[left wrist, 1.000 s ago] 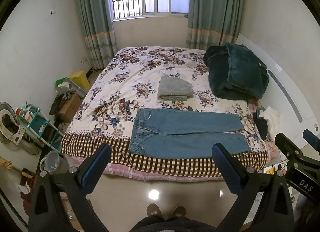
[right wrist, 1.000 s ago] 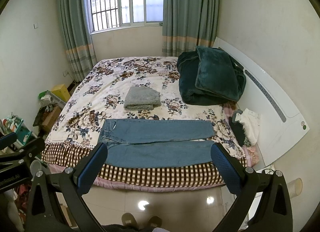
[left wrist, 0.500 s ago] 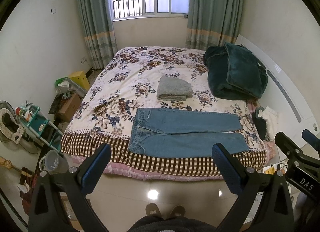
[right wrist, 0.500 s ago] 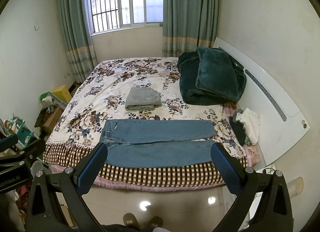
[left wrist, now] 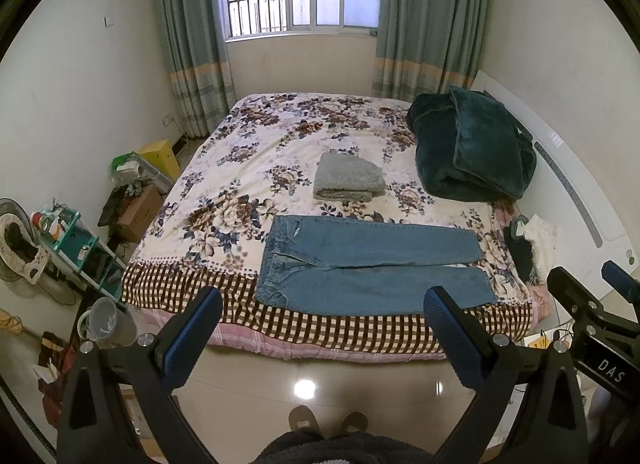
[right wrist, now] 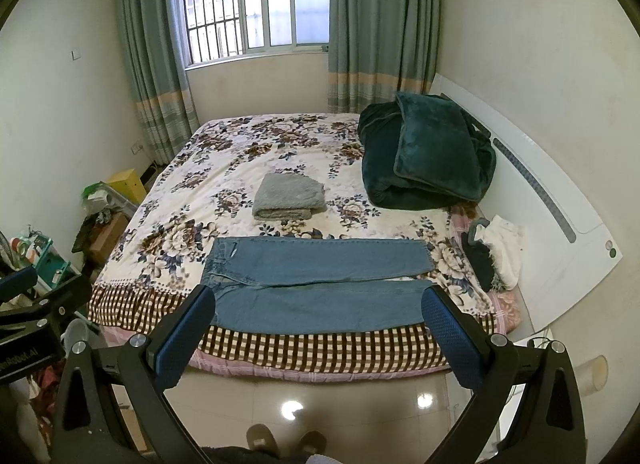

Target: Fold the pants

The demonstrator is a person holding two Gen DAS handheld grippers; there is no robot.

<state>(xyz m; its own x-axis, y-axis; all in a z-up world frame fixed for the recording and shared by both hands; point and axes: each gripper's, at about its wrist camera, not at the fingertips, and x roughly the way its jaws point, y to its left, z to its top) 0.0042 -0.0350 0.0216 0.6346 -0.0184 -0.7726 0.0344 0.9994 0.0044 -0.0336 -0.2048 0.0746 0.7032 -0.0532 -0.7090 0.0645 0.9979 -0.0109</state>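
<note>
Blue denim pants (left wrist: 370,264) lie flat on the bed (left wrist: 280,136), unfolded, along the near edge. Waistband toward the window-left side, both legs side by side running toward the headboard (left wrist: 576,200). The near leg partly overlaps the brown checked border of the bedspread. A narrow gap opens between the legs at the cuff end.

Left gripper (left wrist: 322,322): jaws spread wide, blue pads facing each other, nothing between them. It hangs over the floor short of the bed, not touching the pants. Right gripper (right wrist: 318,324): same state, wide apart, empty, also short of the mattress edge. In the right wrist view its pads frame the near leg, but there is no contact.

Each gripper shows at the edge of the other's camera, so they sit side by side.

Other items on the bed: folded grey towel (left wrist: 348,178) just beyond the pants, apart from them; dark green blanket (left wrist: 472,148) piled by the headboard; small heap of white and dark clothes (right wrist: 494,258) at the headboard end, near the cuffs.

Floor is glossy tile (left wrist: 304,388) with light reflections. Person's slippers (left wrist: 328,422) are visible at the bottom of the view. Teal shelf unit (left wrist: 76,248) and cardboard box (left wrist: 138,212) stand along the left wall. Barred window (right wrist: 248,4) with green curtains beyond the bed.
</note>
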